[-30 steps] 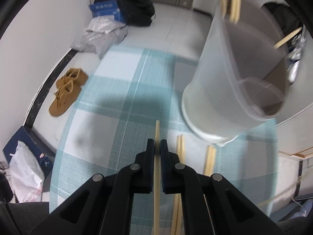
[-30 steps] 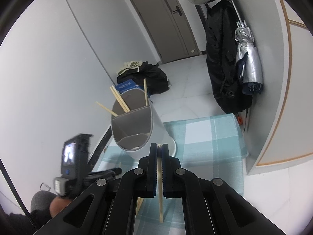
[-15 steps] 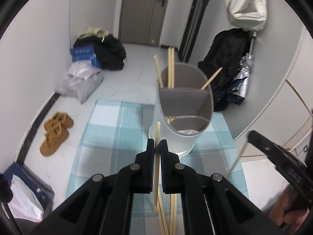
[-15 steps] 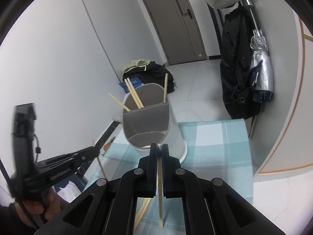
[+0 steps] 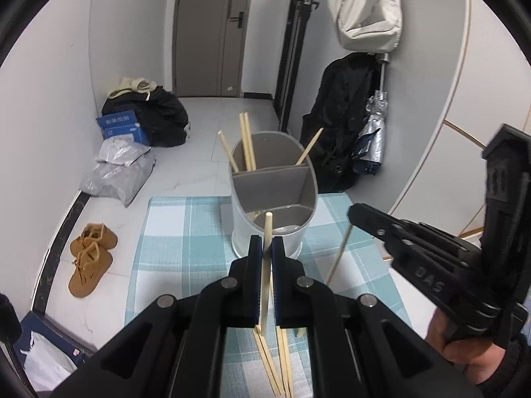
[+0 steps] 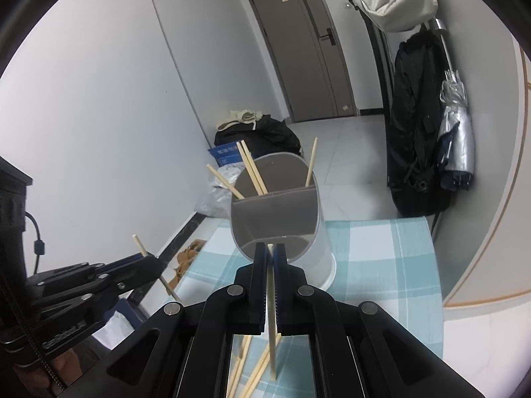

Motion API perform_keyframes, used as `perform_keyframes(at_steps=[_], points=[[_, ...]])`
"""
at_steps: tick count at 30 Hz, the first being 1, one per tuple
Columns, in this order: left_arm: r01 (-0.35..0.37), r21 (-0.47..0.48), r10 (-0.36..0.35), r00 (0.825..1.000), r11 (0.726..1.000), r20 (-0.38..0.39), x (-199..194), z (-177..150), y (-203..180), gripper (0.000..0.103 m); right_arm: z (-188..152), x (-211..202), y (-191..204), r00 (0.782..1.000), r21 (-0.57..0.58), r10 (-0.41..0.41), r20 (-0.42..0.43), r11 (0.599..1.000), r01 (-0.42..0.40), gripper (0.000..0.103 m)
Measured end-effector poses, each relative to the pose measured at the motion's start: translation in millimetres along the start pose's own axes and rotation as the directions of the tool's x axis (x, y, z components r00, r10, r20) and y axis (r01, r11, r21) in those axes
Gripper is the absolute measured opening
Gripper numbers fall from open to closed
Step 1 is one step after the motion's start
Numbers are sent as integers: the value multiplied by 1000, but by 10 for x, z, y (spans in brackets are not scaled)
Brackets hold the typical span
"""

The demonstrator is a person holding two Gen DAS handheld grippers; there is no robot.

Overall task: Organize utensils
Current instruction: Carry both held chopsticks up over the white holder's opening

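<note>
Left gripper (image 5: 265,248) clenched on one chopstick (image 5: 266,232); right gripper (image 6: 272,255) clenched on another chopstick (image 6: 272,298). Both sticks run along the fingers, tips forward. Divided utensil holder (image 5: 275,179) stands straight ahead of both, upright, near compartment facing them. Right looks slightly nearer. Loose chopsticks (image 5: 282,358) lie below.

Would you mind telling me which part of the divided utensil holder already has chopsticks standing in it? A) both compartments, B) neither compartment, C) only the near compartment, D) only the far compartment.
D: in the left wrist view, the chopsticks stand behind the divider of the utensil holder, while the near compartment shows none.
</note>
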State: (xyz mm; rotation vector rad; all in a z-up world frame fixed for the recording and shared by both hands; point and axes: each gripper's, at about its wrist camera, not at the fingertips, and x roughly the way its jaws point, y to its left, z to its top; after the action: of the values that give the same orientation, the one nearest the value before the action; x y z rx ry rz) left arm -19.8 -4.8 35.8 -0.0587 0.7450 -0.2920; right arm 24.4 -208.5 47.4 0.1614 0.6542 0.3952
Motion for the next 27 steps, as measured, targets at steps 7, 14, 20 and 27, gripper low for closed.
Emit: perform_keyframes(at_steps=[7,14,20,27], points=[[45,-5,-45,999,999,20,-148,187,-64,1,196,-31,-118,1000,57,-15,23,998,14,3],[84,2,-84,995,996,47,-301,472,-182,1,488,-218,-103,997,72,2,73,997,-7,3],[96,29,-98,993,995,70,-389,796,-264,1,817,-329,-84,995,72,4,96,997,-11,3],[171,8,-171,982,985,75,-389,1233,-214,1,1314,-367,-18,989,58,6,145,998,-15,3]])
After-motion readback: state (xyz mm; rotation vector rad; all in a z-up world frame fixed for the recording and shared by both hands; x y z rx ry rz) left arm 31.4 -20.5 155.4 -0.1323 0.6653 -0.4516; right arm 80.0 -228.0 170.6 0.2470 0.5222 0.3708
